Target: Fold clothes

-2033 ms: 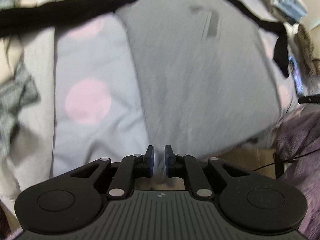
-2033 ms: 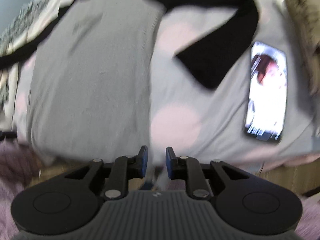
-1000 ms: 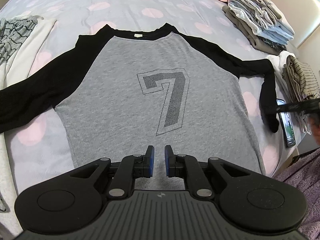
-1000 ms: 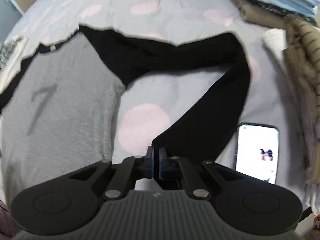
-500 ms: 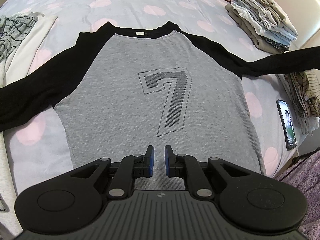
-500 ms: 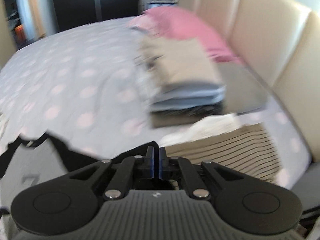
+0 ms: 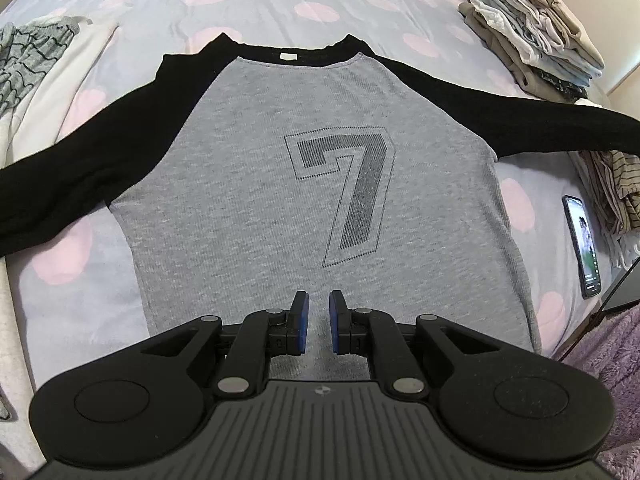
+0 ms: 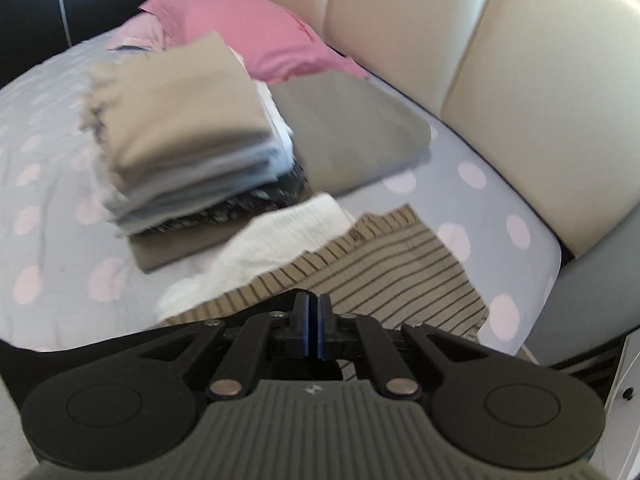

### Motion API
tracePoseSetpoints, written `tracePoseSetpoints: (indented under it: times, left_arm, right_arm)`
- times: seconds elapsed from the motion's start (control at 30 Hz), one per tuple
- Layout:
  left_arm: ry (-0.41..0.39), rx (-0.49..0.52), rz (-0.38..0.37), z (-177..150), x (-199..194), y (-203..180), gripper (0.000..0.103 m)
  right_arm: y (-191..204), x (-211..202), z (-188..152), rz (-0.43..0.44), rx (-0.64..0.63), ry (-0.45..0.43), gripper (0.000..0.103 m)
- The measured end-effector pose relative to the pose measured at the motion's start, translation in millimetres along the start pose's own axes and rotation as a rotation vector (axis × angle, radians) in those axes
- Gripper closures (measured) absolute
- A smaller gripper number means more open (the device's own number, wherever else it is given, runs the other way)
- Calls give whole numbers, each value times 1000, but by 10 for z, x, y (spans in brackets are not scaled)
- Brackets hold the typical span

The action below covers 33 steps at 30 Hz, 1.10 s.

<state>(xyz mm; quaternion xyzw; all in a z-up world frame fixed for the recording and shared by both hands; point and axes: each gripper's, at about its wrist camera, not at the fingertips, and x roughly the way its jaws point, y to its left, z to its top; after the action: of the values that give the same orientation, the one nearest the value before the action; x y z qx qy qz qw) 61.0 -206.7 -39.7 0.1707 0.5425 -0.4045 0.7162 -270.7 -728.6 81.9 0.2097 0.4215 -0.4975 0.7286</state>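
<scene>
Left wrist view: shirt lies flat, face up, on the dotted bedspread, grey body with a big 7, black sleeves. My left gripper hovers over the hem, fingers parted, holding nothing. Left sleeve rests slack on the bed. Right sleeve runs out straight and taut toward the right edge, cuff out of frame.

Right wrist view: my right gripper has its pads pressed together, only a thin slit between them. Black fabric trails off at the lower left of the fingers; I judge that to be the right sleeve's cuff pinched in the pads, though the pinch itself is hidden. View is blurred. Ahead: folded stack, white knit, striped garment, pink pillow, headboard.

Step in hand, as I read it: first fold, right sleeve drawn out ready to be laid across the body. Nothing folded yet.

Next move calls for carrying the cuff inward over the chest, laying the sleeve flat across the 7, then letting go. Left gripper free to pin the hem or shoulder so the body does not drag. Phone lies near the shirt's right side; keep cloth off it.
</scene>
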Motion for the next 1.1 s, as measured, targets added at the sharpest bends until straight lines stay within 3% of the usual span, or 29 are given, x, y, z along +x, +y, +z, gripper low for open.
tracePoseSetpoints:
  times: [0.17,0.23,0.27,0.4,0.53,0.67,0.8,0.97,1.03,1.1]
  left_arm:
    - [-26,-40,30,25,-79,164,95]
    - [-41,-57,48,38,-158,284,92]
    - [-51,-66,60,43,-215,363,91]
    - [-92,-118,127,-58,-491,732,90]
    - [-173,-200,223,-268,-857,1170,90]
    - [-248,-321,320,-457,-1189,1598,85]
    - [-318,-454,391,-617,-1410,1971,83]
    - [-388,-554,447,-735,-1598,2280,78]
    - [-426,-600,455,-763,-1642,2394,60]
    - [-457,-636,460,-778,-1677,2498,59]
  right_arm:
    - [63,219,-107,-15,16,-17,93]
    - [113,190,-122,-22,2,-36,74]
    - [135,165,-134,-17,-7,-48,72]
    - [199,44,-234,-4,-29,-104,70]
    - [208,-120,-364,-21,41,-195,69]
    - [305,-283,-518,43,127,-240,68]
    - [567,-371,-682,150,163,-225,67]
    - [1084,-386,-911,269,44,-168,61]
    - [1297,-382,-1002,280,-36,-151,61]
    - [1487,-381,-1086,290,-104,-138,61]
